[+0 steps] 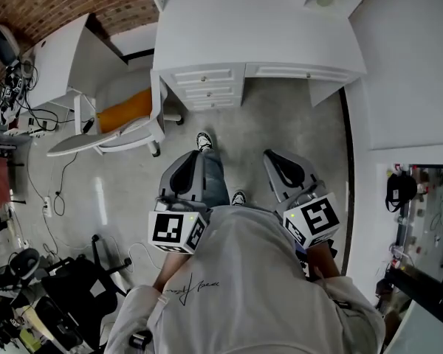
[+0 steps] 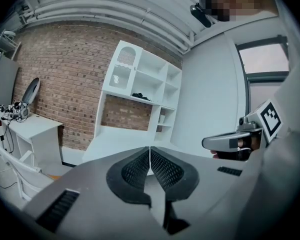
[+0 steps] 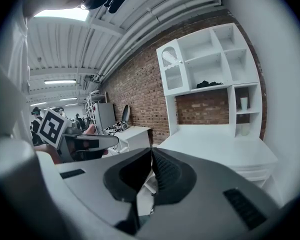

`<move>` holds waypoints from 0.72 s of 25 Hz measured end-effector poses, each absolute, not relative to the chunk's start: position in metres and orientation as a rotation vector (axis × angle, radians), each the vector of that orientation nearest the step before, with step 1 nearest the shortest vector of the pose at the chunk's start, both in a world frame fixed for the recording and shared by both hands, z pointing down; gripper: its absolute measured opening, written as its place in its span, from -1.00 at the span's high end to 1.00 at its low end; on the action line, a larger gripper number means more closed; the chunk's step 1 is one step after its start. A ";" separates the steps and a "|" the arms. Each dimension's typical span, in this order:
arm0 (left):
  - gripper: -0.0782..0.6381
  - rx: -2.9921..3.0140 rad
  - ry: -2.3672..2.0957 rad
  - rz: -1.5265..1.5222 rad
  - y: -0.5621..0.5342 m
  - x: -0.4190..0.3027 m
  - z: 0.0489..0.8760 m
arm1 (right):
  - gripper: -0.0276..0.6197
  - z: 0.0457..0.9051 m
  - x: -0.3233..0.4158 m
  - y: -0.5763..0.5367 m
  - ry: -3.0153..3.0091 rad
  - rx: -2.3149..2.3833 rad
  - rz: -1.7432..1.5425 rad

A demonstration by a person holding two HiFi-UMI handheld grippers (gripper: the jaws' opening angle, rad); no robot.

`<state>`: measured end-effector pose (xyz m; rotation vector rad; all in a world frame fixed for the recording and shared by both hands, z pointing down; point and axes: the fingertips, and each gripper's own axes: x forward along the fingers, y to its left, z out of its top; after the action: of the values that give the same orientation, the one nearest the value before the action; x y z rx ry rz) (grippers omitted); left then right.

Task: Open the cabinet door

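Observation:
A white desk (image 1: 244,28) with a shelf unit stands ahead of me. The cabinet door (image 2: 122,71), a narrow white door with an arched pane, is closed at the shelf unit's upper left; in the right gripper view the cabinet door (image 3: 172,71) is also closed. My left gripper (image 1: 193,158) and right gripper (image 1: 274,158) are held side by side at waist height, well short of the desk. The left gripper (image 2: 150,149) is shut with nothing between its pads. The right gripper (image 3: 151,150) is likewise shut and empty.
Three small drawers (image 1: 207,87) sit under the desk's left side. A chair with an orange seat (image 1: 125,113) stands left of the desk, beside a white side table (image 1: 59,57) with cables. A black office chair (image 1: 66,293) is at lower left. A white wall (image 1: 406,65) runs along the right.

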<state>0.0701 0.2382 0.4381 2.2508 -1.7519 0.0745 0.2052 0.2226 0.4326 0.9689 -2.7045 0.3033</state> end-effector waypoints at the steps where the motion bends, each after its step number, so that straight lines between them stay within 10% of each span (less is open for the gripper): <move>1: 0.73 2.253 -1.748 0.067 0.228 0.066 0.438 | 0.84 0.432 0.200 0.213 -2.703 0.975 0.299; 18: 0.74 2.398 -1.744 -0.061 0.020 -0.050 0.375 | 0.84 0.388 0.089 0.018 -2.727 1.150 0.258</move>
<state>-0.0502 0.0201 0.3749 2.3978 -1.7441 -0.0608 0.0892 0.0184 0.3878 1.1502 -2.7267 0.2582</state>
